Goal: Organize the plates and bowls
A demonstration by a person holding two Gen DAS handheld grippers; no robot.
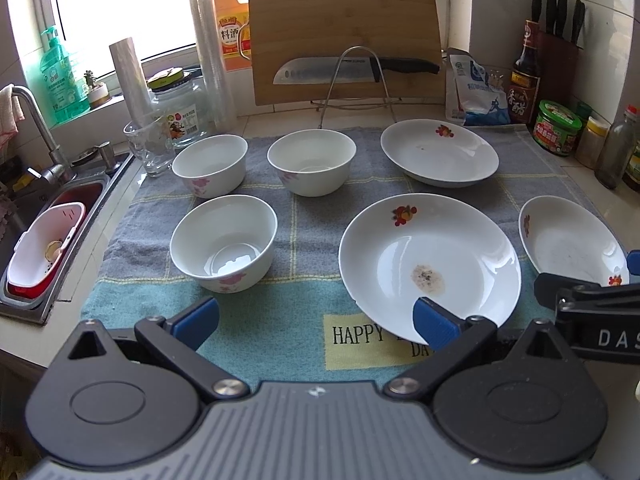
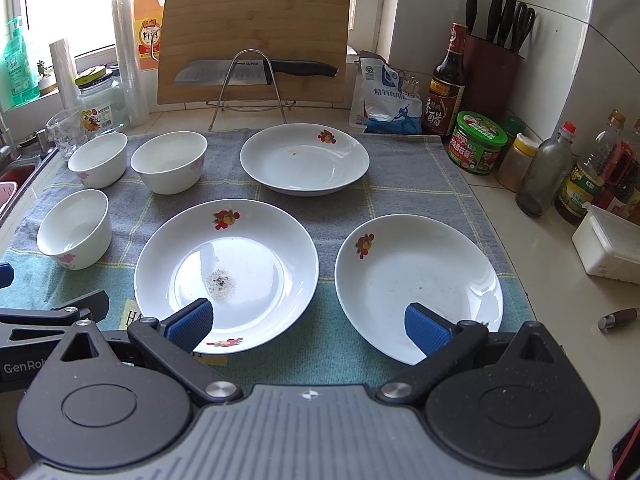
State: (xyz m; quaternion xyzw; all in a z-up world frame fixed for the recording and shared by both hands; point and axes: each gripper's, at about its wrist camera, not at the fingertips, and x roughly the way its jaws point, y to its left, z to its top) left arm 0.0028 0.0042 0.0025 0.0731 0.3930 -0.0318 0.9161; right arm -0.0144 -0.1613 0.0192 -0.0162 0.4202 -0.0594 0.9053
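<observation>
Carefully: both the left hand-held gripper (image 1: 316, 322) and right hand-held gripper (image 2: 308, 324) are spread, empty. Glazed plates (image 2: 226, 264) are stiff, slippery, breakable; pinch the near rim.

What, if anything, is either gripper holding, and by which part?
Nothing is held. The left gripper and right gripper are both open, their fingers apart above the towel, clear of every dish.

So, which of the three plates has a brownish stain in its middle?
The near middle plate; the far plate and right plate show only faint specks.
</observation>
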